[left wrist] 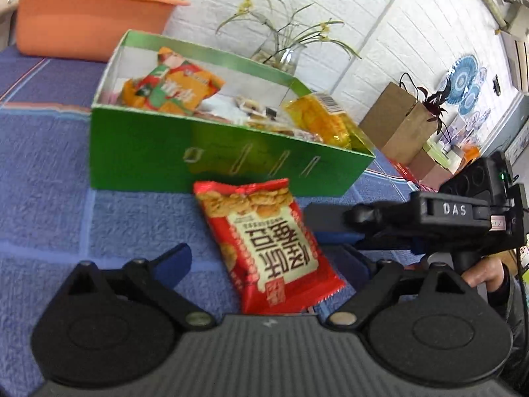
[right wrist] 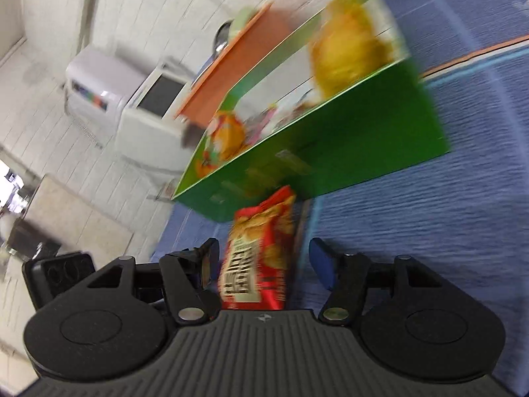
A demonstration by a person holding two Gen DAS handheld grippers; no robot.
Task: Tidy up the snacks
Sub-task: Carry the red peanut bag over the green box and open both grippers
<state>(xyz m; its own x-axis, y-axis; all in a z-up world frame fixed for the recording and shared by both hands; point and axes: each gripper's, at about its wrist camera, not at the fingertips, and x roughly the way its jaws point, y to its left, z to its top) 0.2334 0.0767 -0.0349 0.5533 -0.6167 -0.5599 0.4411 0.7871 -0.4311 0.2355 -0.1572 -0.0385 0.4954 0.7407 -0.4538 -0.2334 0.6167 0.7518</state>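
Red and crinkly, the snack packet (left wrist: 269,248) lies flat on the blue cloth (left wrist: 49,218) of the desk, its far end just beside the near wall of the green box (left wrist: 148,152), which already holds an orange bag (left wrist: 172,89) at the left and a yellow bag (left wrist: 317,119) at the right. The left hand-held gripper (left wrist: 274,264) stands wide open with the packet between its fingers, not pinched. The right hand-held gripper (right wrist: 264,264) is likewise spread wide around the same packet, gripping nothing; its view is blurred.
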